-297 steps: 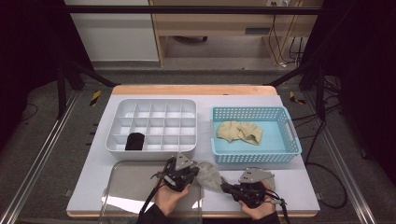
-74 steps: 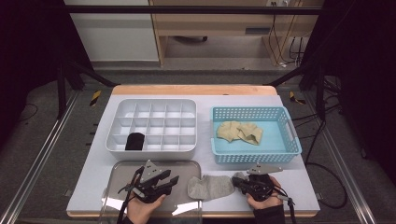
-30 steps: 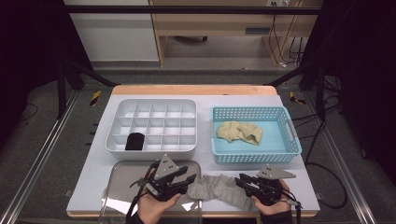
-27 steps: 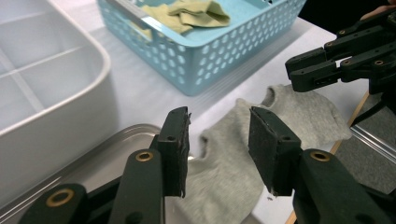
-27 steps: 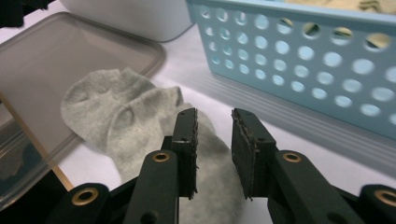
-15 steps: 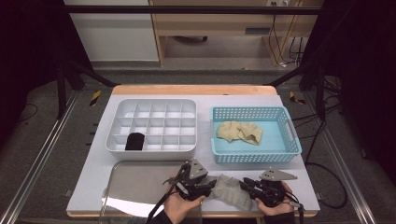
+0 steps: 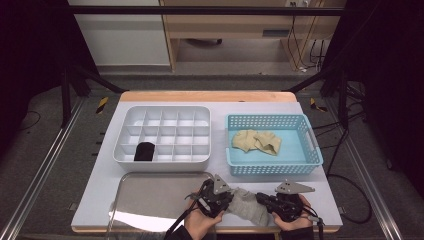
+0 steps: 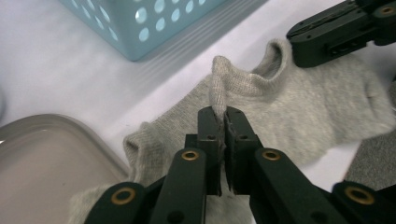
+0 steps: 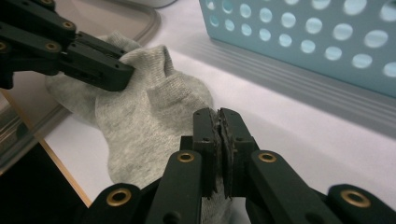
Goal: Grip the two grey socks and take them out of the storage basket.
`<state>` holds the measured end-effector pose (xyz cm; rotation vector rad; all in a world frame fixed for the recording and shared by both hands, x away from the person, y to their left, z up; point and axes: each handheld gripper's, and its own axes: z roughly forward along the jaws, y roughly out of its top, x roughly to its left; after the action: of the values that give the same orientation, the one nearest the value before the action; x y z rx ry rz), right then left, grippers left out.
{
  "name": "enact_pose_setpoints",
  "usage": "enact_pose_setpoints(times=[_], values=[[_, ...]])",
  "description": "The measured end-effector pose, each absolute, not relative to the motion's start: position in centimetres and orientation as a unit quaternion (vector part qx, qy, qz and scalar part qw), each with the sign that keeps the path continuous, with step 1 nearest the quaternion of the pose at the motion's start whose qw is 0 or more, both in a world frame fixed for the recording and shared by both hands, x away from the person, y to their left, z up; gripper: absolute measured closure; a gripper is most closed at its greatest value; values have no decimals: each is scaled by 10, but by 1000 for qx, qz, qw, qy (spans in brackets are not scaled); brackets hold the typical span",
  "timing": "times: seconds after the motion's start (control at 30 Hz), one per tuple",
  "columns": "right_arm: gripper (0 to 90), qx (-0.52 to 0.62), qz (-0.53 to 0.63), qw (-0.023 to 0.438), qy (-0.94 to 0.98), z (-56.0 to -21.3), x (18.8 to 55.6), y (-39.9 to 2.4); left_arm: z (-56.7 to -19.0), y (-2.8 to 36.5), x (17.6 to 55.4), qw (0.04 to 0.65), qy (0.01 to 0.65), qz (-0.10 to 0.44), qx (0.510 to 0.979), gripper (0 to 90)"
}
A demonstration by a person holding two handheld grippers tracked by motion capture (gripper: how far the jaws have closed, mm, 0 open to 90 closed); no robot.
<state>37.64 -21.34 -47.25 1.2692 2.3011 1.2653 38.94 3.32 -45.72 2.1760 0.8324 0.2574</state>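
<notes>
At the near edge of the white table (image 7: 165,175), between a shallow grey tray (image 7: 150,200) and a perforated blue basket (image 7: 272,145), a grey sock (image 7: 246,206) lies flat. The left gripper (image 8: 223,122) has just closed, pinching a raised fold of the knit near the cuff; the right gripper (image 9: 218,123) has likewise clamped on the sock's other end. Holding both ends probably serves to stretch or fold the soft, ribbed fabric. Beige socks (image 7: 256,141) sit crumpled in the basket, and a dark rolled item (image 7: 144,151) fills one cell of the rigid white divided box (image 7: 165,132), suggesting where the finished sock belongs.
</notes>
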Motion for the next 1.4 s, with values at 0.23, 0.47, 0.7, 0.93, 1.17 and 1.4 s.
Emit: enact_pose_setpoints(times=[0.23, 0.47, 0.7, 0.93, 1.17, 1.4], values=[[863, 409, 451, 128, 783, -459, 381, -195, -448, 63, 372, 407, 330, 110, 845, 865], [832, 393, 434, 118, 802, -464, 395, -160, -453, 90, 368, 403, 353, 117, 836, 864], [756, 396, 448, 131, 791, -460, 388, -168, -464, 101, 368, 402, 369, 103, 832, 861], [741, 414, 449, 135, 781, -463, 375, -191, -467, 104, 367, 401, 371, 102, 832, 856], [784, 426, 430, 101, 789, -483, 374, -191, -469, 106, 367, 401, 373, 100, 831, 852], [900, 429, 430, 92, 789, -486, 374, -191, -471, 106, 366, 399, 373, 100, 832, 848]])
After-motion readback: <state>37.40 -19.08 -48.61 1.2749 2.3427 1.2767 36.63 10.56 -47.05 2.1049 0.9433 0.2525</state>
